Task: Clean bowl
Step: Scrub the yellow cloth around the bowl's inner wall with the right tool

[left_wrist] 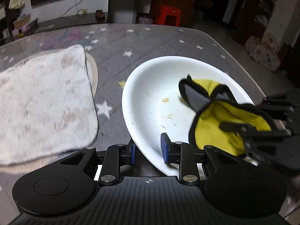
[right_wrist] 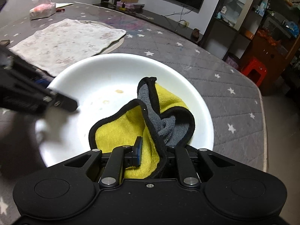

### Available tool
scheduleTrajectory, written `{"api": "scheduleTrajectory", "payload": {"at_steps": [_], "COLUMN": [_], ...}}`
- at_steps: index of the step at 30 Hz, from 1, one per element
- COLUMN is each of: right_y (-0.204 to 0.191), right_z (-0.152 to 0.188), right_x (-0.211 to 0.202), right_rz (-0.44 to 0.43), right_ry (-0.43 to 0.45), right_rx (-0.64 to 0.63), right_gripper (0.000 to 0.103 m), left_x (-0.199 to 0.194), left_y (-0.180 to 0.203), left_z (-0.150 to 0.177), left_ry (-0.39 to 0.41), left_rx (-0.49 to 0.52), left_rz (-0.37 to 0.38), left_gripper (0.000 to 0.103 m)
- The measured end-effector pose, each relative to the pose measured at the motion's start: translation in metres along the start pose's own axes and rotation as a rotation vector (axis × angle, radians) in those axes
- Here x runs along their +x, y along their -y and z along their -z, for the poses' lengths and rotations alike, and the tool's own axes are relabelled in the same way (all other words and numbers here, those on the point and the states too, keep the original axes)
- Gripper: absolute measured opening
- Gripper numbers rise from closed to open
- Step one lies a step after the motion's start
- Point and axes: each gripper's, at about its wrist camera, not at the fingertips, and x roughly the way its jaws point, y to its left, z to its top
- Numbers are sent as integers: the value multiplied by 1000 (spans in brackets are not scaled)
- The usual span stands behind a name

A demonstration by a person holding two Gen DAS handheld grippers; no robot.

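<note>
The bowl [left_wrist: 150, 86], white, wide and shallow, sits on the worktop [left_wrist: 142, 43], a surface covered in grey quilted star-print material, just beside a pale towel [left_wrist: 43, 93] laid flat to its left in the left wrist view. Its inner surface carries several small yellowish food specks and smears near the centre.

The left gripper [left_wrist: 148, 148] straddles the bowl's near rim, one blue pad outside the wall and one inside; it is clamped down on that rim. The right gripper [right_wrist: 150, 154] is clenched on a yellow-and-grey cloth [right_wrist: 120, 129] with black edging, which bunches up from the pads and drapes onto the bowl's floor.

Handling assessment, as judgement only. The bowl appears rigid, glazed and smooth: likely slippery under the pads, moderately heavy for its size, and breakable if it tips off the worktop edge, which lies close on the right side. The rim is the only practical hold; a grip low on the wall would slide. The quilted cover underneath may give slightly, so the bowl could rock or skate when pressed off-centre.

The cloth is soft, light and plush. Held by one bunched fold, its loose end will trail and fold over itself, so pressure reaches the bowl only where the fabric lies directly under the pads.
</note>
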Motion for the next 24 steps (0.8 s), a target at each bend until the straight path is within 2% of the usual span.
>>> {"api": "scheduleTrajectory", "payload": {"at_steps": [6, 11, 24], "right_y": [-9, -1, 19], "right_z": [-1, -3, -14], "right_x": [-4, 4, 27], "right_rz": [-35, -36, 36], "right_ry": [1, 13, 50], "right_rx": [-30, 6, 47], "right_gripper": [16, 16, 16], "left_x": [10, 13, 13], "left_y": [-5, -7, -5], "left_z": [-12, -11, -6], "left_ry": [-13, -7, 12], "left_rx": [13, 15, 29], "left_rz": [3, 16, 18], "left_gripper": [27, 28, 29]}}
